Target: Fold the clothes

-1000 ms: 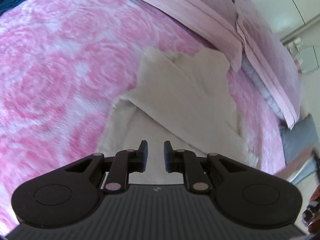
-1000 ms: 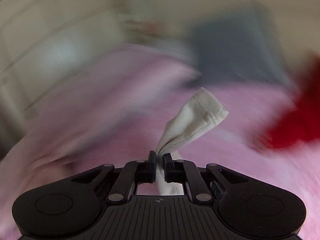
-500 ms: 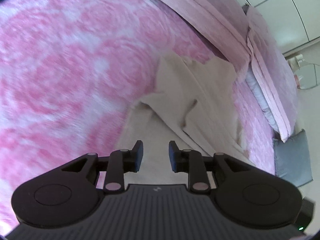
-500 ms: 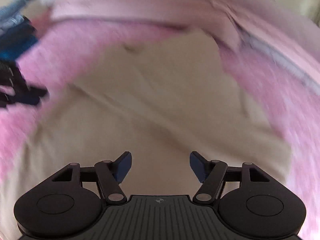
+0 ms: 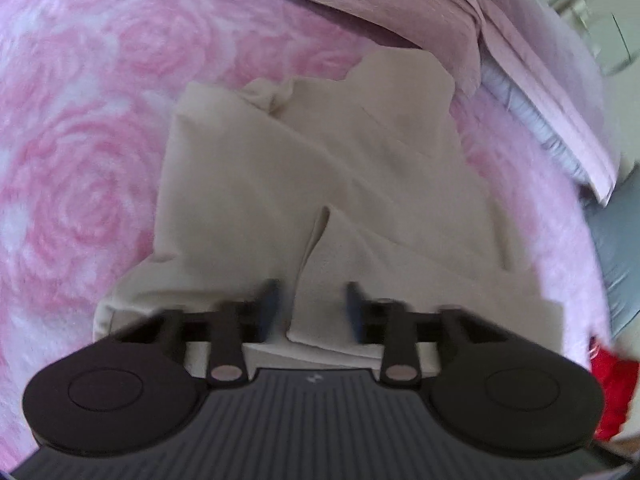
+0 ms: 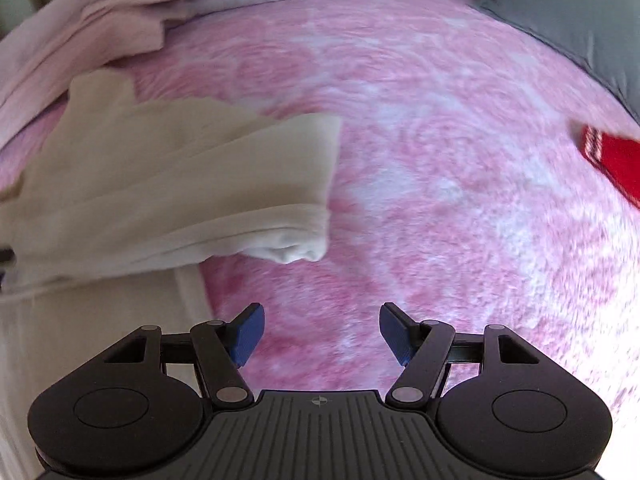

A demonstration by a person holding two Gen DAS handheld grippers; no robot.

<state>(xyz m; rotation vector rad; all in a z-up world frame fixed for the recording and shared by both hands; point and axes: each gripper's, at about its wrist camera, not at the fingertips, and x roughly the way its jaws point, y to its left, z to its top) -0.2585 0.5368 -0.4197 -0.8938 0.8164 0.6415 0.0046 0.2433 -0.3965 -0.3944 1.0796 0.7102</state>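
Plainly, the loosely laid sleeve could slide off and undo the fold if a finger snags it, since both tools hold nothing. The cream garment fills the frame's centre on the pink bedspread, directly under the left gripper, jaws parted. The right gripper, wide open, sits lower centre; the garment lies upper left.

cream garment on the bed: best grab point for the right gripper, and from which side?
Take the cream garment at its bunched sleeve end nearest the right gripper. There the cloth is rolled into a thick lip raised off the pink blanket, so fingers can likely get under it. Come in low from the bare-blanket side, jaws already wide. The flat panels offer no edge.
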